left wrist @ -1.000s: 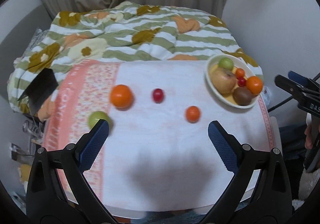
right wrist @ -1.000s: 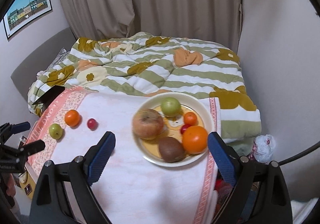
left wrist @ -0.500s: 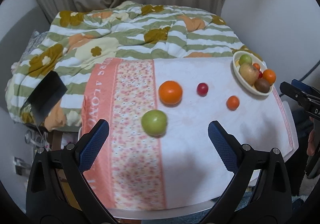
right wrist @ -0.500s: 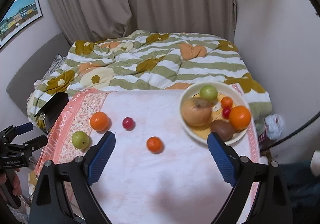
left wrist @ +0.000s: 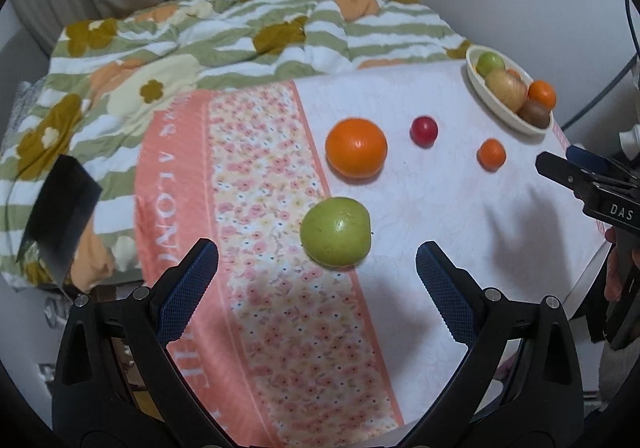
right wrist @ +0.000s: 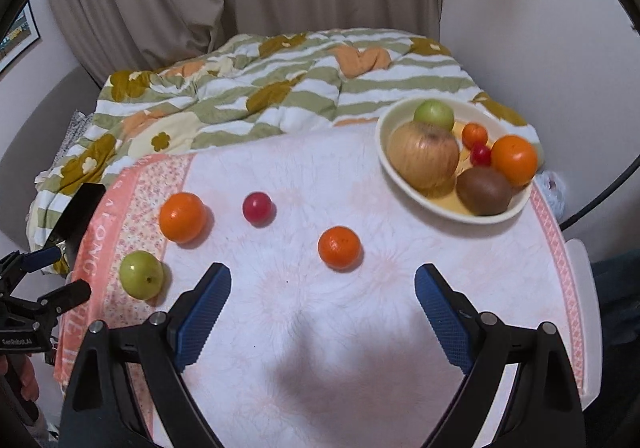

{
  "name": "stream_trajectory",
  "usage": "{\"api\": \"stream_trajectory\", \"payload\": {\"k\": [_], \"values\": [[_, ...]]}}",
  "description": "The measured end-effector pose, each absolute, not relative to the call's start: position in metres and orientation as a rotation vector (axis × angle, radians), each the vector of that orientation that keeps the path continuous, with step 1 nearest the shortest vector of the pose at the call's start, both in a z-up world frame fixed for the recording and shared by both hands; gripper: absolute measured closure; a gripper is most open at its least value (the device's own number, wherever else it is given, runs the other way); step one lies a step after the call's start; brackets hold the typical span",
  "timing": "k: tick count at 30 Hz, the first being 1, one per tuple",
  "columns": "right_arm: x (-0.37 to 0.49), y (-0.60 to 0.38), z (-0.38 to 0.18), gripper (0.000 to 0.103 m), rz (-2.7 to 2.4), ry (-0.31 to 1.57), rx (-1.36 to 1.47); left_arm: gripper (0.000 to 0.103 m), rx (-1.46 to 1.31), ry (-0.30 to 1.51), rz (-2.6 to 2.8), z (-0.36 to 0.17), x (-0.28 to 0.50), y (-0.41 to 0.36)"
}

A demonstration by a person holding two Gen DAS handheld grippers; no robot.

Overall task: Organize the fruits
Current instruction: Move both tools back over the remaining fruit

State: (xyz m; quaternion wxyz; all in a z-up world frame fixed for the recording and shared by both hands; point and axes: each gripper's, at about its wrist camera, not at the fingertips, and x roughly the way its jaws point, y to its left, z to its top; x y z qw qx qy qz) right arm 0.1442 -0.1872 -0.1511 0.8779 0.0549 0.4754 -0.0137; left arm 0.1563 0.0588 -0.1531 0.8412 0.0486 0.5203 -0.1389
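Green apple, orange mandarin, pink floral cloth.

Green apple, two oranges and a red fruit lie loose; bowl holds six.

Apple on the cloth just ahead of the left gripper, big orange behind it, small orange ahead of the right gripper, bowl of fruit far right, bed cover behind.

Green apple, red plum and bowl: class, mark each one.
green apple (left wrist: 335, 231), left wrist view, middle of its skin
red plum (right wrist: 258, 208), right wrist view, its centre
bowl (right wrist: 384, 152), right wrist view, near rim
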Motion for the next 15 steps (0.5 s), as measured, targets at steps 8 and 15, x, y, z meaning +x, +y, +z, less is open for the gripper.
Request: {"api": "stream_trajectory", "payload": {"k": [8,15], "values": [[0.159,-0.188,-0.190,0.011,-0.023,1.042,0.123,0.000,0.096,1.119,-0.311,-0.187,0.168,0.050],[0.168,-0.192,-0.208,0.011,-0.020,1.063,0.115,0.019,0.085,1.165,-0.328,-0.212,0.181,0.041]]}}
